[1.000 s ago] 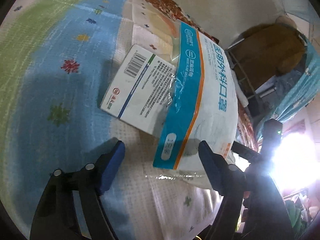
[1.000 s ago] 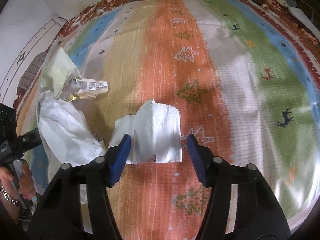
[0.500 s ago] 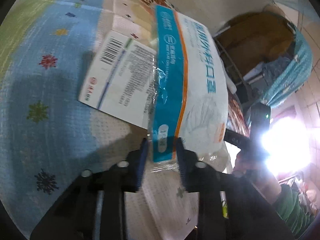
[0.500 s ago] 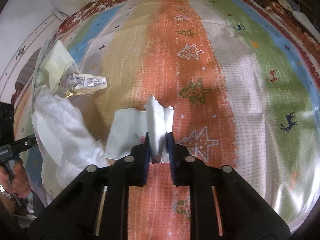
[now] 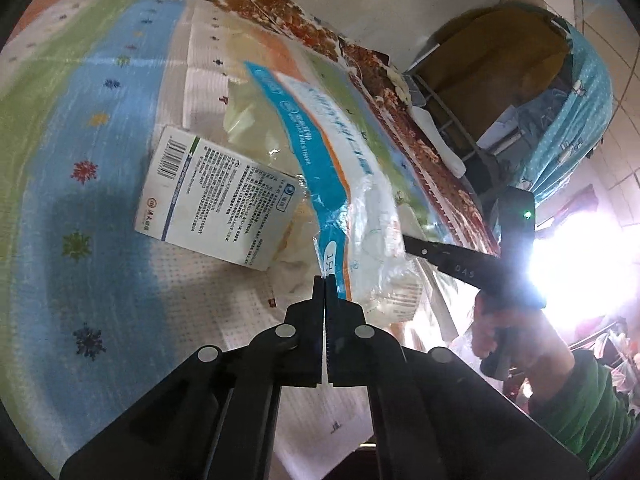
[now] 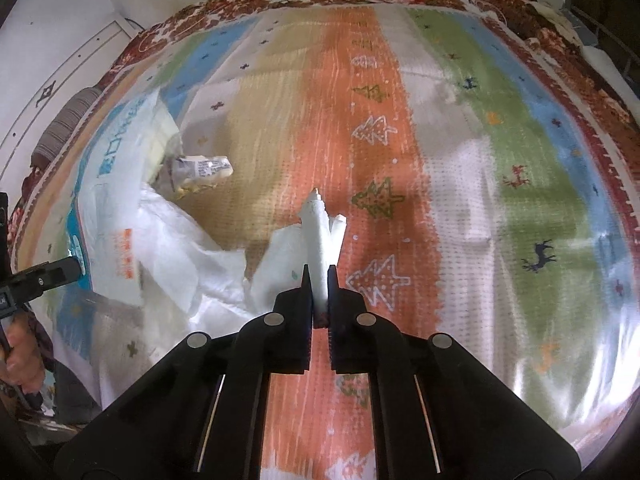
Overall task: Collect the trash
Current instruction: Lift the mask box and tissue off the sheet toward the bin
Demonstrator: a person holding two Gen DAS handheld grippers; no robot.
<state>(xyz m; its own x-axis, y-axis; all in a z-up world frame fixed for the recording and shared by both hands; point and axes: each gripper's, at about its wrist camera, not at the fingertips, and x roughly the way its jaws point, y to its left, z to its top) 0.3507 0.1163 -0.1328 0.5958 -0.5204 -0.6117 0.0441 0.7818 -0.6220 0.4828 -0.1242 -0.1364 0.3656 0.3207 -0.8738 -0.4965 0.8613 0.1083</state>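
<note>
Two wrist views over a striped, patterned cloth (image 6: 460, 184) with small tree and deer motifs.

Left wrist view: the left gripper (image 5: 324, 280) has just been closing, and its jaws are now pressed together on the lower corner of a blue, orange and white plastic wrapper (image 5: 332, 184), which is lifted and bends away from the tips. A white cardboard box (image 5: 218, 204) with a barcode and fine print lies flat on the cloth just left of the wrapper, partly under its edge. At right, a hand (image 5: 516, 332) in a green sleeve (image 5: 588, 400) grips the handle of the other tool; strong glare behind it hides the background there.

Right wrist view: the right gripper (image 6: 319, 276) has likewise just been closing and now pinches a folded white paper tissue (image 6: 320, 236); the fold stands upright between the pads while the remainder droops to the left toward the cloth. Whether the drooping part touches the cloth cannot be told. Further left lie a crumpled white plastic bag (image 6: 176, 248) and a small crushed foil packet (image 6: 202, 170), the packet beside the bag's upper edge. The wrapper appears at the far left edge, held by the left gripper's tip.
</note>
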